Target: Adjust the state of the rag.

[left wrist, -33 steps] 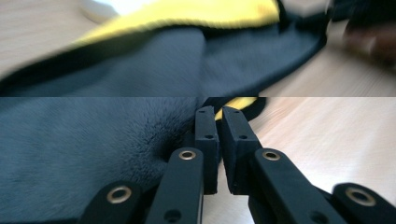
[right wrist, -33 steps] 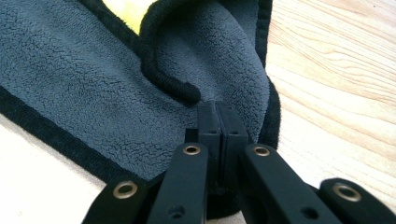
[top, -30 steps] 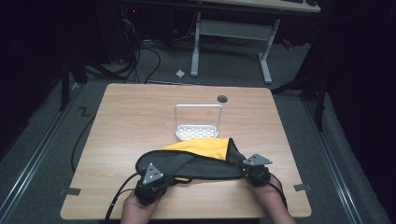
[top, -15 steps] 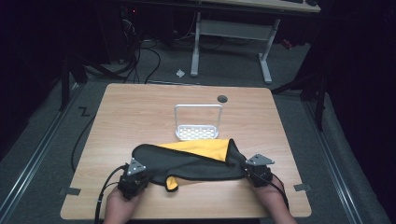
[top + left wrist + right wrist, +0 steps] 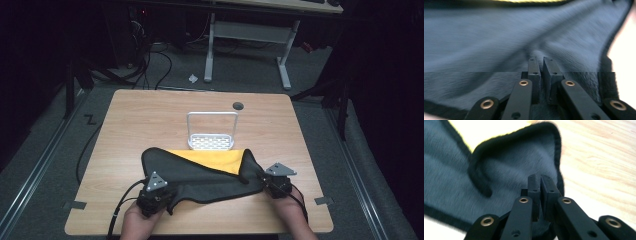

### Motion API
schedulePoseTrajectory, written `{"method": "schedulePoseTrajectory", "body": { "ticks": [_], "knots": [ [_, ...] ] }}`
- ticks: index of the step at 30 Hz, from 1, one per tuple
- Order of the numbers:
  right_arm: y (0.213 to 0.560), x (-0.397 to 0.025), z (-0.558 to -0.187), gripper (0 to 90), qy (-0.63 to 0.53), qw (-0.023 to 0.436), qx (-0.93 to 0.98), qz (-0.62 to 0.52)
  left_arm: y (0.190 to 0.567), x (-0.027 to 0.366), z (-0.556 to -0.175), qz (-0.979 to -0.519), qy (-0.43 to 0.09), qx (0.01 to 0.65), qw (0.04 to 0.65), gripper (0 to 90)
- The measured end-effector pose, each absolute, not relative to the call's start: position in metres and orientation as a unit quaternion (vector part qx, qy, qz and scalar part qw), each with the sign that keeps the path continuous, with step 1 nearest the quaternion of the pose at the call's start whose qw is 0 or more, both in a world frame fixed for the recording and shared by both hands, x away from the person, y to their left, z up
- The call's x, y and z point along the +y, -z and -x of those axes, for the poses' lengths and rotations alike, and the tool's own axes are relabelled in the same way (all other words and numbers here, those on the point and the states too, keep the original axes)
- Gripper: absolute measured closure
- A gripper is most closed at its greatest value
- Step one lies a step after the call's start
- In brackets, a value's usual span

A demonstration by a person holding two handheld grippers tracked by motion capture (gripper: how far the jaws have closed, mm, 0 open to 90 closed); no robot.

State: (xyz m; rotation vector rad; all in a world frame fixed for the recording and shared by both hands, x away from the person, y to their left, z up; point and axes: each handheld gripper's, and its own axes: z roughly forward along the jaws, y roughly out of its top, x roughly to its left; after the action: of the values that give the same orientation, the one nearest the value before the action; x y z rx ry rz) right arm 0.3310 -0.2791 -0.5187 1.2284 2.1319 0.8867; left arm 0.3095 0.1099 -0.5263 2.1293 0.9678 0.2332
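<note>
L gripper (image 5: 156, 194) & R gripper (image 5: 276, 181) low, level, pinching cloth (image 5: 200, 172) ends.

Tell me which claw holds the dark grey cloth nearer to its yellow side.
The right claw: it pinches the dark grey cloth at the corner beside the yellow side; the left claw grips farther away.

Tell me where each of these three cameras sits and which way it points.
High view: above the near table edge, looking forward and down; both hands, the left tongs and right tongs show.
Left gripper view: rides the left tongs, looking along the jaws at pinched cloth.
Right gripper view: rides the right tongs, facing a cloth corner on the wood.
All three share the dark cloth with its yellow side.
</note>
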Motion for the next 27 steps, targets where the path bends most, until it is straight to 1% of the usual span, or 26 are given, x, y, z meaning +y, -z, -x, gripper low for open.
{"method": "schedulePoseTrajectory", "body": {
  "ticks": [2, 5, 6, 7, 9, 12, 14, 15, 16, 19, 20, 21, 23, 24, 27],
  "knots": [
    [0.526, -0.277, -0.337, 88.3, -0.305, 0.255, 0.796, -0.455, 0.529, 0.11, -0.307, -0.837, -0.092, 0.378, 0.385, 85.3],
    [0.528, -0.277, -0.333, 88.4, -0.301, 0.254, 0.8, -0.453, 0.528, 0.115, -0.304, -0.838, -0.093, 0.381, 0.38, 86.3],
    [0.527, -0.278, -0.329, 88.4, -0.3, 0.25, 0.801, -0.454, 0.528, 0.12, -0.302, -0.836, -0.088, 0.385, 0.382, 86.3],
    [0.527, -0.279, -0.316, 88.3, -0.307, 0.236, 0.804, -0.451, 0.528, 0.125, -0.301, -0.833, -0.081, 0.39, 0.385, 86.3],
    [0.525, -0.28, -0.303, 88.1, -0.318, 0.211, 0.811, -0.444, 0.528, 0.141, -0.292, -0.828, -0.075, 0.402, 0.385, 86.2],
    [0.523, -0.279, -0.29, 86.9, -0.317, 0.222, 0.812, -0.436, 0.527, 0.148, -0.287, -0.825, -0.081, 0.408, 0.382, 84.3],
    [0.517, -0.278, -0.295, 86.5, -0.329, 0.243, 0.801, -0.438, 0.523, 0.153, -0.291, -0.817, -0.091, 0.416, 0.389, 83.6],
    [0.514, -0.277, -0.301, 86.5, -0.332, 0.25, 0.796, -0.441, 0.519, 0.152, -0.305, -0.804, -0.092, 0.424, 0.406, 82.2],
    [0.514, -0.277, -0.301, 86.5, -0.332, 0.25, 0.796, -0.441, 0.519, 0.152, -0.305, -0.804, -0.092, 0.424, 0.406, 81.2],
    [0.513, -0.27, -0.328, 86.6, -0.324, 0.258, 0.792, -0.448, 0.52, 0.143, -0.332, -0.8, -0.084, 0.428, 0.412, 80.7],
    [0.517, -0.267, -0.346, 86.6, -0.316, 0.254, 0.791, -0.458, 0.522, 0.141, -0.338, -0.801, -0.087, 0.43, 0.407, 80.3],
    [0.52, -0.266, -0.352, 86.6, -0.307, 0.251, 0.794, -0.461, 0.524, 0.139, -0.343, -0.802, -0.087, 0.431, 0.404, 80.3],
    [0.524, -0.265, -0.355, 86.7, -0.298, 0.245, 0.799, -0.461, 0.529, 0.137, -0.344, -0.81, -0.086, 0.429, 0.391, 80.4],
    [0.527, -0.264, -0.348, 87.0, -0.296, 0.252, 0.804, -0.45, 0.531, 0.141, -0.336, -0.81, -0.086, 0.421, 0.4, 80.5],
    [0.527, -0.269, -0.322, 87.0, -0.305, 0.243, 0.809, -0.441, 0.531, 0.146, -0.328, -0.813, -0.078, 0.417, 0.399, 81.0]
  ]
}}
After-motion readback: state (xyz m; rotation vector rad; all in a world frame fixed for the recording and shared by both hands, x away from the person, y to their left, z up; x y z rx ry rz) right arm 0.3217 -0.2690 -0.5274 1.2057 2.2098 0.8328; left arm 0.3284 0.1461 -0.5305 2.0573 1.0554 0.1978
